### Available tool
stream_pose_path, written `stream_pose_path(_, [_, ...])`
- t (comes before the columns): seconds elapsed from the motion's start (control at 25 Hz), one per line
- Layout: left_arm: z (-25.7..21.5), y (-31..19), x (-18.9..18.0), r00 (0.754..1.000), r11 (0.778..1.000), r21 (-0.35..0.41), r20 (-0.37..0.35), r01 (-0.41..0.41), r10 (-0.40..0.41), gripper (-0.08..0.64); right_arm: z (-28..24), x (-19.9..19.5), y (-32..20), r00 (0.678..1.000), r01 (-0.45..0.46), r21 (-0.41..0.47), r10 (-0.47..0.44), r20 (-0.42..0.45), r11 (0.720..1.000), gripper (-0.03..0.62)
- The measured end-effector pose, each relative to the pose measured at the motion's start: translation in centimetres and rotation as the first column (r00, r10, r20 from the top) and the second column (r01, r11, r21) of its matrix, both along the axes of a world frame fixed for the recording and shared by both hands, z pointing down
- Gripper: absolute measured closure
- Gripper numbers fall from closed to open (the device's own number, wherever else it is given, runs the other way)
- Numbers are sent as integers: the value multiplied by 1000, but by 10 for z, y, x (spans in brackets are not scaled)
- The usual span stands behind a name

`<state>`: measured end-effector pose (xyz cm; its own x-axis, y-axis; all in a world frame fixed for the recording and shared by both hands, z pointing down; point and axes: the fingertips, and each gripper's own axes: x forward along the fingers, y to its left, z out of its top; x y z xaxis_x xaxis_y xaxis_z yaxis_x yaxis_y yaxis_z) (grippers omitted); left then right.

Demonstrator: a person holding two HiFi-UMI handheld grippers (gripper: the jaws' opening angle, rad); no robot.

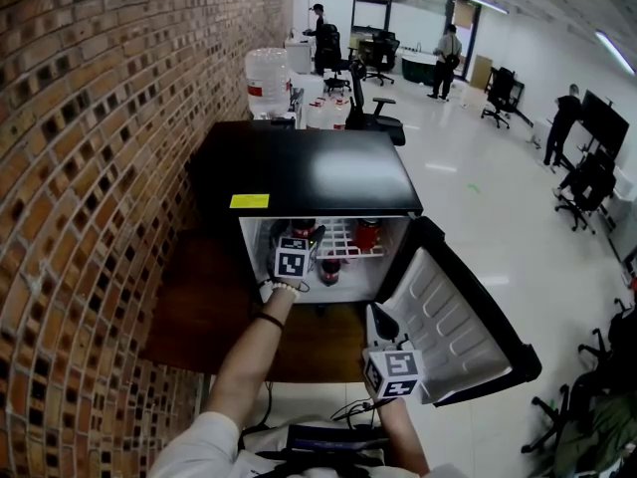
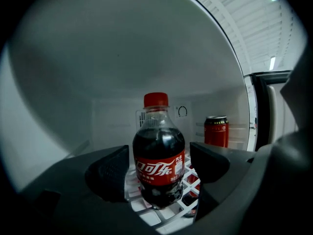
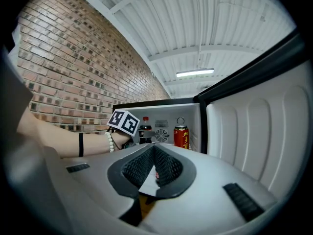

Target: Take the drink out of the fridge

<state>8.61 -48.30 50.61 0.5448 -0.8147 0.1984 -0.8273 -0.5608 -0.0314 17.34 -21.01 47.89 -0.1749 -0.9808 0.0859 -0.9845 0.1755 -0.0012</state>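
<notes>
A small cola bottle with a red cap stands upright on the white wire shelf of the open black mini fridge. My left gripper reaches into the fridge with its jaws on either side of the bottle. A narrow gap shows between each pad and the bottle. In the head view the left gripper is inside the fridge opening. My right gripper is shut and empty, held low in front of the open door.
A red can stands on the same shelf to the right of the bottle. Another dark bottle sits on the level below. A brick wall runs close on the left. Office chairs and people are far behind.
</notes>
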Motion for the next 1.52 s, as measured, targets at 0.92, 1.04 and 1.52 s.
stream_pose_path(0.92, [-13,31,-15,998,1000,17,-59,-18,19,252,0,-1,-2,1000,10,-2,-10,0,1000,581])
stream_pose_path(1.04, [-12,53,-27,998,1000,25,-65,-19,20,253,1,-6,-4,1000,25,-4,-25,4,1000,581])
stream_pose_path(1.52, [30,132,-77,998,1000,17,-55,7,-6,252,7,-37,-13,995,97,-21,-97,1,995,581])
